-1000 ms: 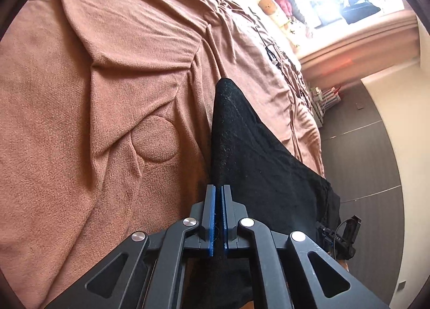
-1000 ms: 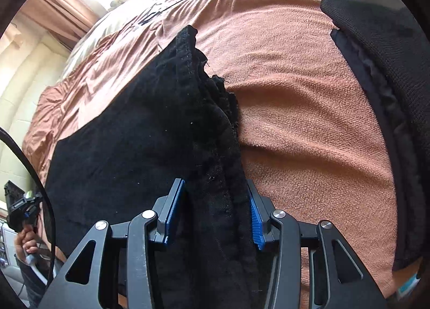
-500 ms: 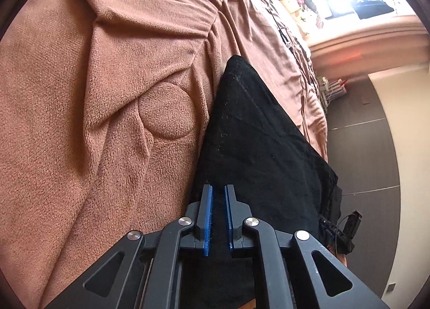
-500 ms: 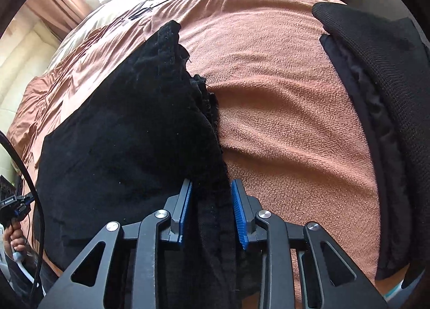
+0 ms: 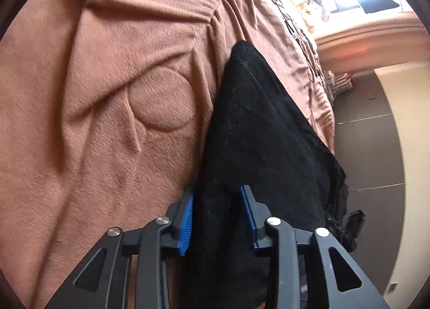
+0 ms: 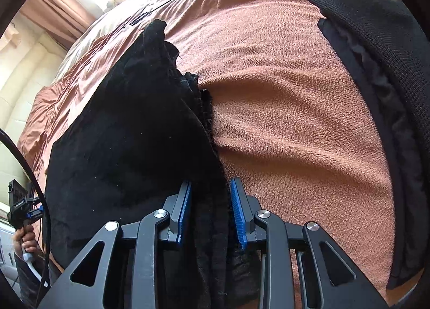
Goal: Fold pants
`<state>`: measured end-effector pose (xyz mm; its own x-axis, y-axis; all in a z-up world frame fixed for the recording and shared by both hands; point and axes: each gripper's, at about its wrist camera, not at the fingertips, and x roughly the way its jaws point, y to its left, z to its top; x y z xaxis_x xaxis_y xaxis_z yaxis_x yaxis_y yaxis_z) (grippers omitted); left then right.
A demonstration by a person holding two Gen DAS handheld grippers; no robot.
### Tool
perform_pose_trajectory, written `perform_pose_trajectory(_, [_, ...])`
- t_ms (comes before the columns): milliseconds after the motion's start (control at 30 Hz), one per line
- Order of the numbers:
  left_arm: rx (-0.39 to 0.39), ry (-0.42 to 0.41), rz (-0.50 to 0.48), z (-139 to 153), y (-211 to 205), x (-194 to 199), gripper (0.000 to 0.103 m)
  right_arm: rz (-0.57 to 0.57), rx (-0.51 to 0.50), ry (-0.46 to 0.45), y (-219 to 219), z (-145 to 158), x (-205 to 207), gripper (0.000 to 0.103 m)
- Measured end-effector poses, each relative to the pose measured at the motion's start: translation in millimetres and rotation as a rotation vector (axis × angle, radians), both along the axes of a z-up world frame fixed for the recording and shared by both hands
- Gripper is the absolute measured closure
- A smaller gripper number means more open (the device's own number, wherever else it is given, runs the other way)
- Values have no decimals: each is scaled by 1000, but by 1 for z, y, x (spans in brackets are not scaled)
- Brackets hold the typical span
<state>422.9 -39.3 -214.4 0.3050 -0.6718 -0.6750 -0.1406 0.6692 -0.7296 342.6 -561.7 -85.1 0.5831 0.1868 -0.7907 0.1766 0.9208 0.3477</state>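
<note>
Black pants [image 5: 263, 131] are lying on the bed [image 5: 94, 94]; the left hand-held gripper [image 5: 217, 217] is opening off them, while the right hand-held gripper [image 6: 211, 215] is clamping their bunched edge.

The pants [image 5: 258, 131] are soft, fuzzy black cloth. The blanket [image 6: 282, 110] is rough, nubby pink-brown cloth.

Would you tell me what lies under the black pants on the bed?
The black pants lie flat on a brown blanket, which shows all around them. Whatever is beneath the cloth itself is covered, so nothing else can be made out there.
</note>
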Motion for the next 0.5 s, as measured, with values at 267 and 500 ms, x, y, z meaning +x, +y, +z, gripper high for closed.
perform_pose_trajectory(267, [-62, -89, -68, 44, -14, -4, 72, 29, 78, 11, -15, -3, 0, 78])
perform_pose_trajectory(500, [13, -26, -43, 13, -14, 7, 72, 24, 108, -9, -21, -7, -3, 78])
